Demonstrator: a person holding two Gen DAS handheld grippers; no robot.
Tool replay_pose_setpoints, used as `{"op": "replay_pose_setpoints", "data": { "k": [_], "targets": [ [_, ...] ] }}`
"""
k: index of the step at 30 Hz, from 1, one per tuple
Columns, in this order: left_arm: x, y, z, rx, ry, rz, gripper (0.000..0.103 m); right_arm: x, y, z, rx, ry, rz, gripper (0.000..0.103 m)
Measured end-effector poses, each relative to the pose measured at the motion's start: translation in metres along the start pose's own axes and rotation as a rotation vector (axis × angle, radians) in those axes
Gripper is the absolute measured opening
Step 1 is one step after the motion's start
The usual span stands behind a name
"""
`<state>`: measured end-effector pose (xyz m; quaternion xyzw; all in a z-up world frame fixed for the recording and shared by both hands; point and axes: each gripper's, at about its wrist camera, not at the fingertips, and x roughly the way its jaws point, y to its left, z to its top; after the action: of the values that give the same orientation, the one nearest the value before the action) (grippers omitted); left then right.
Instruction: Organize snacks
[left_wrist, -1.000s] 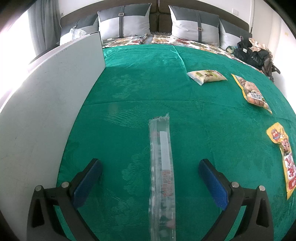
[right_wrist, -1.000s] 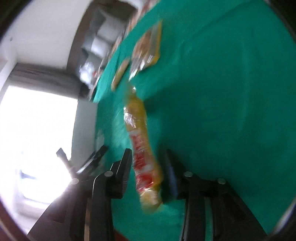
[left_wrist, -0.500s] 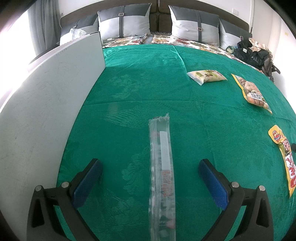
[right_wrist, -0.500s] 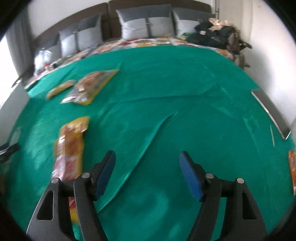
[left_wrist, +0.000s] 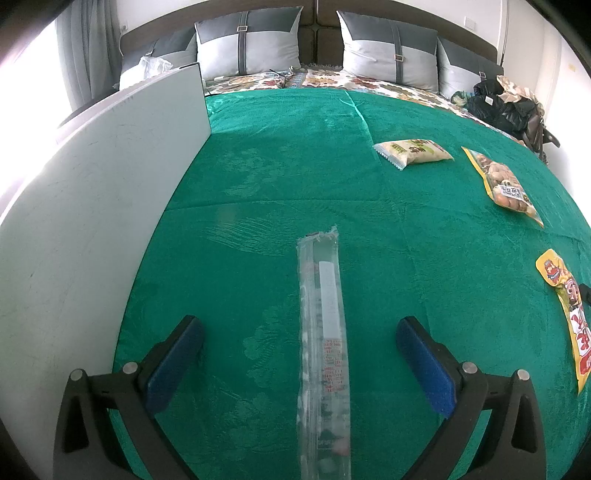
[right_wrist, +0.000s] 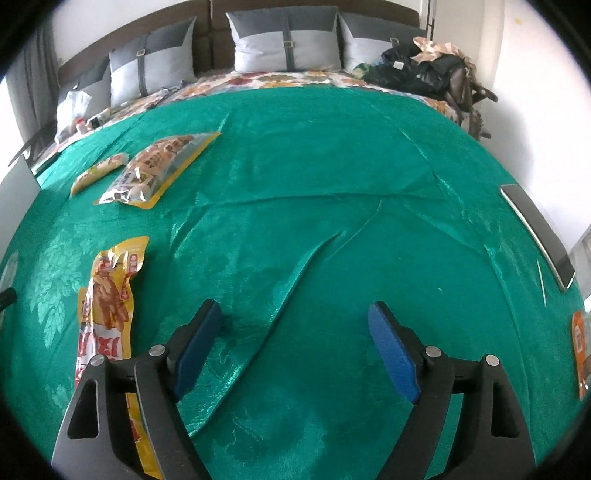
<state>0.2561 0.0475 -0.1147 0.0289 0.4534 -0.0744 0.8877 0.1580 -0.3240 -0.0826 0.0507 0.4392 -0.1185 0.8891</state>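
Left gripper (left_wrist: 299, 360) is held wide open above the green cloth (left_wrist: 280, 177); nothing is held. A long clear packet (left_wrist: 323, 343) is seen lying flat on the cloth between the blue pads (left_wrist: 173, 360), touching neither, running straight away from the camera, its far end stopping near mid-cloth.

A white board (left_wrist: 92, 206) is stood along the cloth's left edge, close beside the left finger; room on that side is tight. Ahead of the clear packet, bare cloth is seen up to the pillows (left_wrist: 251, 44). To the right, three snacks are spread well apart: a pale pouch (left_wrist: 413, 152) farthest, a nut bag (left_wrist: 504, 184) nearer the right edge, a yellow packet (left_wrist: 569, 314) at the edge of the view.

Right gripper (right_wrist: 295, 350) is likewise held wide open and empty, low over the cloth. A raised fold (right_wrist: 295, 280) is noted running diagonally from between the fingers toward mid-cloth. The yellow packet (right_wrist: 107, 306) is lying just outside the left finger, partly hidden behind it. Farther left, the nut bag (right_wrist: 159, 166) and pale pouch (right_wrist: 98, 173) are lying side by side, seemingly touching. To the right, bare cloth extends to a dark strip (right_wrist: 535, 232) along the edge; an orange packet (right_wrist: 580, 350) is partly seen at the frame's right rim. Dark bags (right_wrist: 424, 70) are piled at the far right corner.
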Motion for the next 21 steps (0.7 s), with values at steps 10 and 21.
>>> {"op": "replay_pose_setpoints", "data": {
  "k": [10, 21],
  "targets": [
    [0.0001, 0.0001, 0.0000, 0.000, 0.000, 0.000, 0.103, 0.0004, -0.0013, -0.0002, 0.000, 0.000, 0.000, 0.085],
    [0.0001, 0.0004, -0.0003, 0.004, 0.000, -0.009, 0.103, 0.0006, -0.0019, 0.0002, 0.000, 0.000, 0.001, 0.086]
  ]
}}
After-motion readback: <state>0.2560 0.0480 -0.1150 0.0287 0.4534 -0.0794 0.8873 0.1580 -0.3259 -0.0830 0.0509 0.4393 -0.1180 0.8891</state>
